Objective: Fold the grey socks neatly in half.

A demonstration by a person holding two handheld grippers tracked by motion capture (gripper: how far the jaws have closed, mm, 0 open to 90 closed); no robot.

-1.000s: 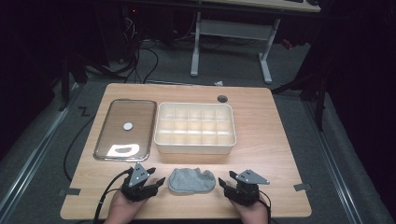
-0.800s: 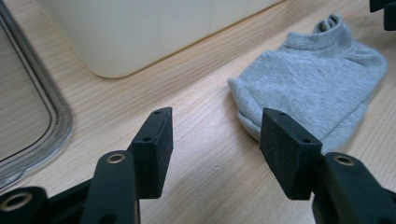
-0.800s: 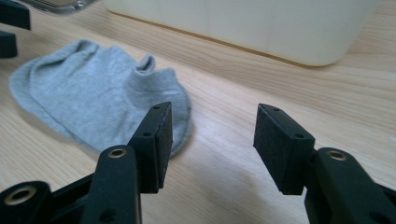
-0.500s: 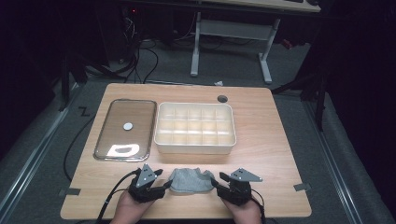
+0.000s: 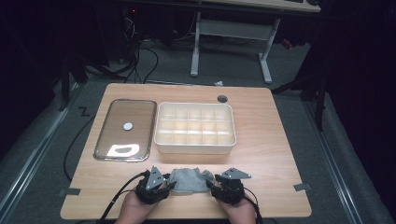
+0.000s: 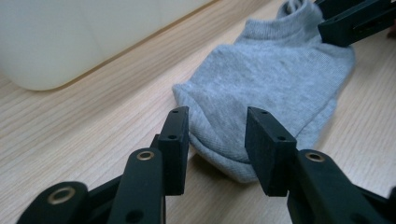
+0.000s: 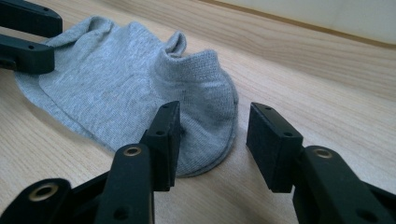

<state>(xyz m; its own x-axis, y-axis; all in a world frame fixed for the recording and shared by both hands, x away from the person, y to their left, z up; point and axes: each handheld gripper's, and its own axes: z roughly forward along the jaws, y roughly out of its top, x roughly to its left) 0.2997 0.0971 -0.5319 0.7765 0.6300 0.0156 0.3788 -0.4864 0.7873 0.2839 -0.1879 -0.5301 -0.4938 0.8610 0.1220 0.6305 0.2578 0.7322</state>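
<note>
A person's two hands at the near edge of the tabletop (image 5: 275, 154) each carry a claw aimed inward at a grey ankle sock (image 5: 189, 180) lying flat between them. The sock's long axis runs left to right, parallel to the near edge. Its closed toe end points toward the left claw (image 5: 169, 185); its cuff, with the ribbed opening and a small heel tab standing up, points toward the right claw (image 5: 211, 185).

In the left gripper view the left claw (image 6: 217, 140) has just been closing: its jaws stand partly apart astride the rounded toe edge of the sock (image 6: 271, 88), with fabric between them, but the pads do not yet press on it. In the right gripper view the right claw (image 7: 212, 140) is also partly open; its left pad lies against the cuff end of the sock (image 7: 140, 88), and the other pad stands clear over bare wood. Neither claw has hold of anything.

Beyond the sock, near the middle of the tabletop, sits a cream compartment tray (image 5: 194, 141) divided into a grid of cells, its long side also running left to right. Just beside it on the left lies a clear rectangular lid (image 5: 125, 129) with a small white knob at its centre, long axis pointing away from the person. A round cable hole (image 5: 222, 98) marks the far edge.
</note>
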